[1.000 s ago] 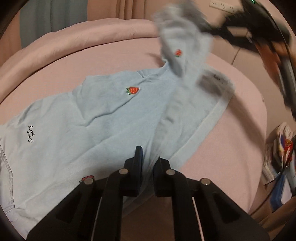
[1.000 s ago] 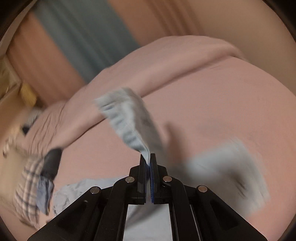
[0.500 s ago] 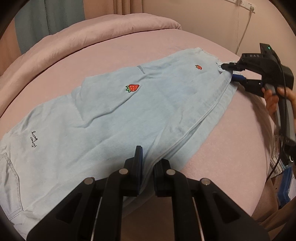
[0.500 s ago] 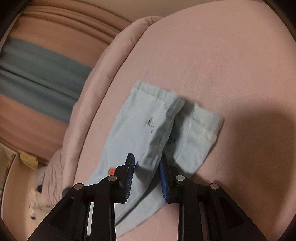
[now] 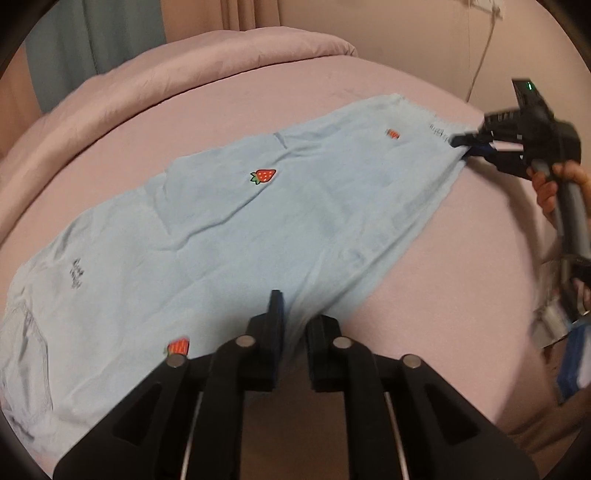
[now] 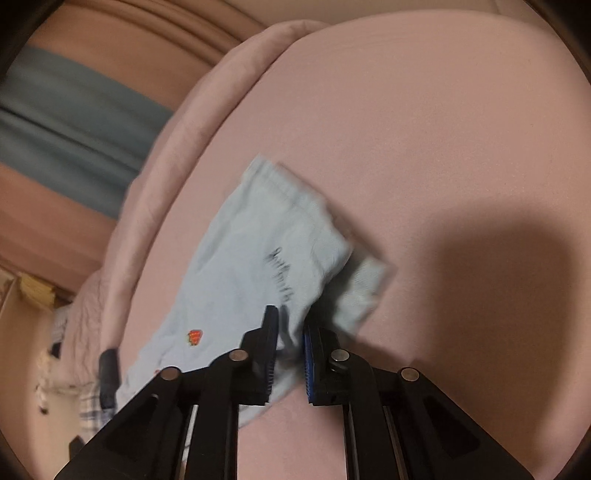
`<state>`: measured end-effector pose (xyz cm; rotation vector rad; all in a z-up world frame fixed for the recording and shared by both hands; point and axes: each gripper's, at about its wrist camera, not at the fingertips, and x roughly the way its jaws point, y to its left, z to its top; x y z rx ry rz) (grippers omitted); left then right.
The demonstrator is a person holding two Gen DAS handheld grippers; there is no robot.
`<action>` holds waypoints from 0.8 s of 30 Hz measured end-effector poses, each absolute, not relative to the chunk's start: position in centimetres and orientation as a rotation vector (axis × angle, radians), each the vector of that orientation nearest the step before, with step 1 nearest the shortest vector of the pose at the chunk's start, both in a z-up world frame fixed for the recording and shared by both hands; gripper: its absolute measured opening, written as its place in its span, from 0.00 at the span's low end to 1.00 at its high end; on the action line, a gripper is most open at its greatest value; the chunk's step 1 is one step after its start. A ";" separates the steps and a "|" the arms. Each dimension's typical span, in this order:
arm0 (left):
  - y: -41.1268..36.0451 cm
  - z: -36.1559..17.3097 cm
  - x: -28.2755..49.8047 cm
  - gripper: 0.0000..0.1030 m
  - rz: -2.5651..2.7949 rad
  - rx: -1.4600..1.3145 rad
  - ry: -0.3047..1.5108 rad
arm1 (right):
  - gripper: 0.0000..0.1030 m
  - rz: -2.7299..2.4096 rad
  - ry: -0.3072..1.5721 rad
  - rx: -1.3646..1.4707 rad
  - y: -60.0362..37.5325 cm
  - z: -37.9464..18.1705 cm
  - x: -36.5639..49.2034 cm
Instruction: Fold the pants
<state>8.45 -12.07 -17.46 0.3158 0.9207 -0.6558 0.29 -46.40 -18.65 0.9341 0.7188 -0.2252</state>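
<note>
Light blue pants (image 5: 229,236) with strawberry patches lie folded lengthwise, leg on leg, flat on the pink bed (image 5: 443,295). My left gripper (image 5: 295,325) is open, its fingers straddling the near edge of the pants at mid-length. My right gripper (image 6: 290,332) is open over the leg hems (image 6: 280,236), cloth lying between its fingers; it also shows in the left wrist view (image 5: 469,146) at the far hem end, held by a hand. The waist end with a pocket (image 5: 26,354) lies at the left.
A rolled pink duvet (image 5: 184,70) runs along the far side of the bed. A teal curtain (image 5: 92,33) hangs behind it. Clutter (image 5: 569,332) lies on the floor beyond the bed's right edge. A plaid cloth (image 6: 92,402) shows at the left in the right wrist view.
The right gripper swung the upper leg over onto the other leg, laid it flat, then opened. The left gripper has stayed at the near edge.
</note>
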 end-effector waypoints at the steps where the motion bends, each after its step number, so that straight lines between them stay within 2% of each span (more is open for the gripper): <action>1: -11.1 -16.6 8.0 0.32 -0.663 0.270 0.915 | 0.22 -0.324 0.715 0.869 -46.5 -17.3 -0.7; 2: -10.0 -15.8 7.6 0.53 -0.671 0.213 0.900 | 0.33 -0.370 0.701 0.815 -46.6 -16.5 -2.2; 4: -8.2 -14.6 7.6 0.70 -0.663 0.123 0.856 | 0.35 -0.413 0.664 0.659 -45.0 -14.0 -2.7; 7: -7.4 -14.4 9.8 0.65 -0.579 0.058 0.860 | 0.35 -0.150 0.692 0.524 -39.8 -12.2 0.5; 9: -7.1 -15.1 11.2 0.63 -0.534 0.019 0.868 | 0.32 0.028 0.720 0.451 -34.7 -12.0 3.9; 11: -7.0 -17.3 12.2 0.52 -0.463 0.034 0.938 | 0.23 0.130 0.754 0.358 -30.2 -12.6 6.6; 13: -6.7 -19.5 12.1 0.47 -0.430 0.059 1.015 | 0.23 0.195 0.820 0.274 -26.4 -14.3 8.3; 15: -5.4 -19.4 9.7 0.49 -0.469 0.062 0.959 | 0.23 0.184 0.909 0.186 -24.3 -17.1 8.3; 16: -4.7 -19.2 8.9 0.49 -0.480 0.053 0.964 | 0.23 0.174 0.848 0.139 -23.8 -17.8 6.8; 21: 4.6 -17.0 4.8 0.51 -0.387 -0.193 0.924 | 0.24 0.199 0.865 0.079 -24.6 -16.1 4.8; 24: 12.7 -16.5 3.5 0.58 -0.210 -0.432 0.874 | 0.32 0.203 0.852 0.090 -24.6 -14.6 5.0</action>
